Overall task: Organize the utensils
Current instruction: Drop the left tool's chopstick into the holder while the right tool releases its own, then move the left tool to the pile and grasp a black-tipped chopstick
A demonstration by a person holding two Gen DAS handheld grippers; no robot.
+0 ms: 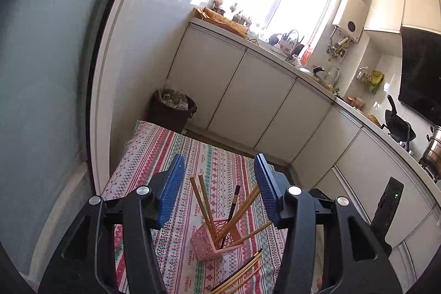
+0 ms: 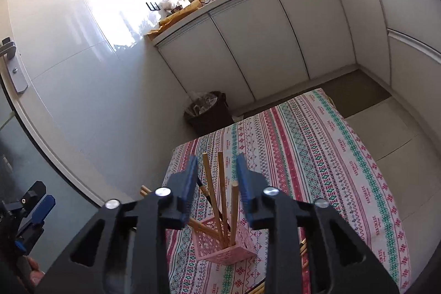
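Several wooden chopsticks [image 1: 205, 204] are standing in the pink lattice plastic basket [image 1: 217, 241] below both half-open, empty claws, left gripper [image 1: 219, 189] and right gripper [image 2: 217, 185]; loose chopsticks [image 1: 242, 273] beside it are awaiting collection.

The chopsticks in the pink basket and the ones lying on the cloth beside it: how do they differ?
The chopsticks in the pink basket stand on end and lean apart in different directions; the chopsticks on the cloth lie flat, roughly side by side. The standing ones are held by the pink basket; the lying ones rest loose on the striped tablecloth. Both groups are mostly light wood, each with one dark stick.
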